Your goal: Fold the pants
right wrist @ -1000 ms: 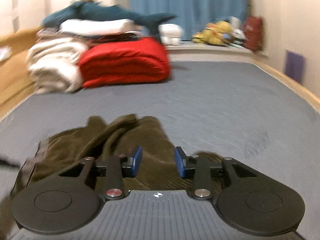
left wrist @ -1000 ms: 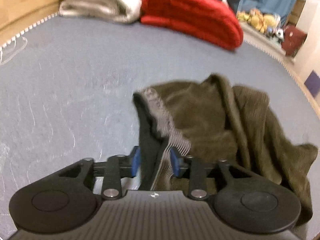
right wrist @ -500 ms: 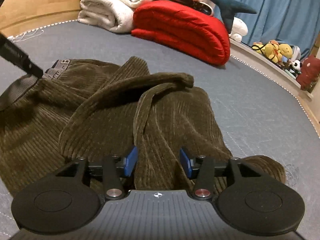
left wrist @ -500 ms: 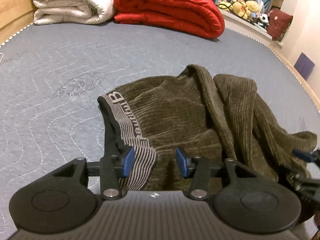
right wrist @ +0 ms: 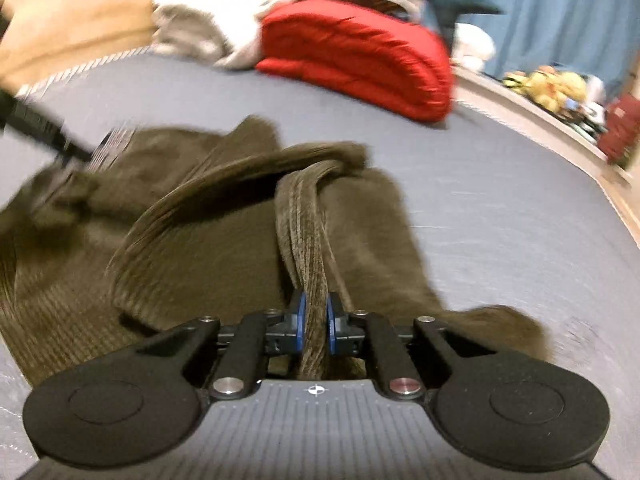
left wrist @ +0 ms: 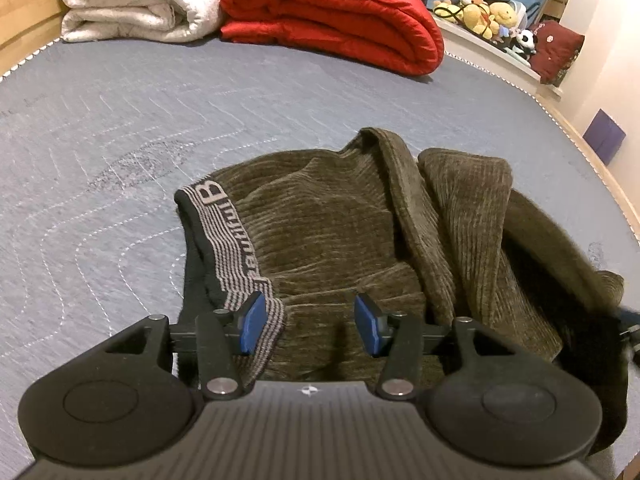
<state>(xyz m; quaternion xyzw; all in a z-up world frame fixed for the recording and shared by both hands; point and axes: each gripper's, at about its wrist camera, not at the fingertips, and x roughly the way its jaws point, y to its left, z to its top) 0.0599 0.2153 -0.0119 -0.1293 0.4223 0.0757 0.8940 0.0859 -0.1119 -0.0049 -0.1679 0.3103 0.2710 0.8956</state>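
We work on a grey quilted bed, with a white blanket in the upper left of the frame and a red blanket beside it at top centre. The brown pants lie bunched at mid-frame, their striped waistband on the left. Our left gripper hovers at the waistband's near end with its jaws opening, gripping nothing. On the right, our right gripper is closing, pads pinching a ridge of one leg. We judge the legs are twisted; pulling now could drag the whole heap, since the waistband is free, or the narrow pinch could slip.
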